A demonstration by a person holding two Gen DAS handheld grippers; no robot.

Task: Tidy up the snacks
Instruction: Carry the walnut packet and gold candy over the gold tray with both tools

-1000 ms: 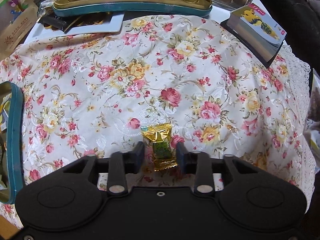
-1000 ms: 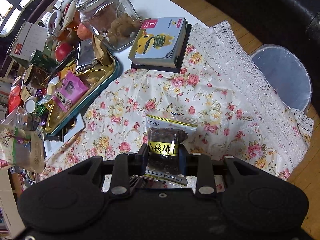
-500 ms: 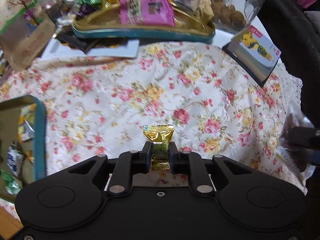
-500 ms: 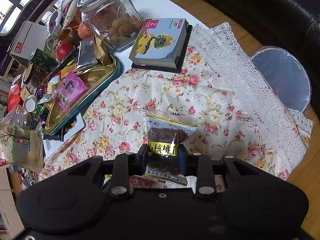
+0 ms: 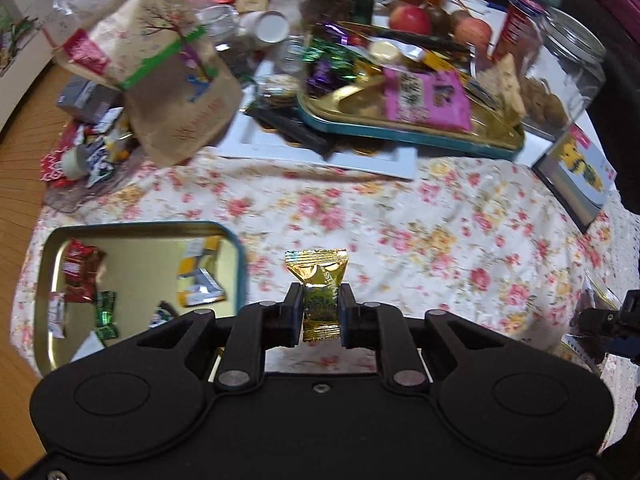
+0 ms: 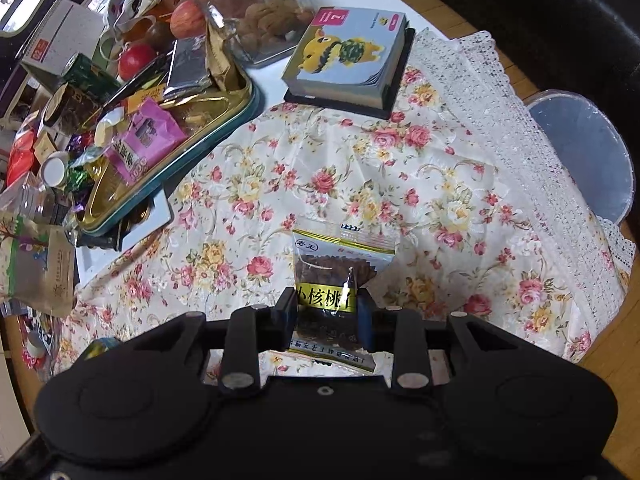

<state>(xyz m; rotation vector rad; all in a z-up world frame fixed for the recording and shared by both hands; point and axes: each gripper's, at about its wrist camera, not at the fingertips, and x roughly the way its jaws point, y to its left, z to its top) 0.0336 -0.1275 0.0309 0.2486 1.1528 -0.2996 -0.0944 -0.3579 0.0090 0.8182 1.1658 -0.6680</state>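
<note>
My left gripper (image 5: 319, 309) is shut on a gold-and-green wrapped candy (image 5: 318, 288), held up above the floral tablecloth (image 5: 420, 232). To its left lies a teal-rimmed gold tin (image 5: 240, 252) with several small snacks inside. My right gripper (image 6: 327, 316) is shut on a clear walnut snack packet (image 6: 340, 272) with a yellow label, above the cloth (image 6: 360, 168). A second teal tray (image 5: 408, 132) at the back holds a pink packet (image 5: 424, 96) and candies; it also shows in the right wrist view (image 6: 200, 140).
A brown paper bag (image 5: 172, 80), apples (image 5: 408, 18), jars and cans crowd the back. A glass cookie jar (image 6: 256, 4) and a boxed book (image 6: 348, 56) stand at the far right. A white bin (image 6: 584, 152) sits beyond the table's lace edge.
My left gripper closed on the candy, lifted it and swung left, bringing the teal tin into view. My right gripper held the walnut packet nearly still.
</note>
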